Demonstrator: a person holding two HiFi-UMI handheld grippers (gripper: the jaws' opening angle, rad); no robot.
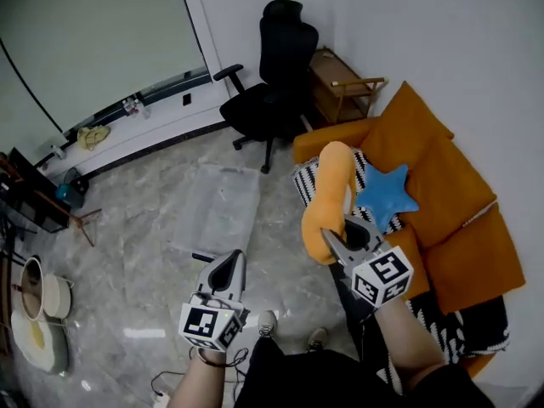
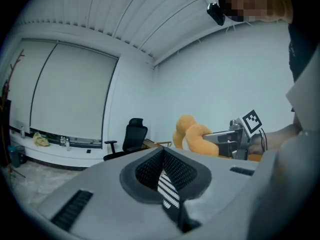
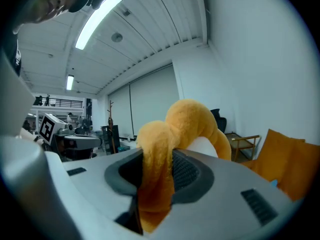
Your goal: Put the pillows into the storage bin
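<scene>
Past the fingertips of the right gripper (image 1: 338,241), the orange plush pillow (image 1: 330,189) hides most of a black-and-white patterned cushion (image 1: 306,181) and part of the blue star-shaped pillow (image 1: 387,192).

words: none legible | brands, numbers: none legible | signs: black-and-white square markers (image 1: 202,322) on the left white cube (image 1: 223,331) of the left hand-held gripper (image 1: 228,269) and the right white cube (image 1: 399,289) of the right hand-held gripper (image 1: 342,243) | marker meaning: cannot tell

The pillow (image 1: 327,185) sat in the right gripper (image 1: 338,238), the star pillow (image 1: 384,192) just past it, the bin (image 1: 219,202) ahead of the left gripper (image 1: 235,257)
</scene>
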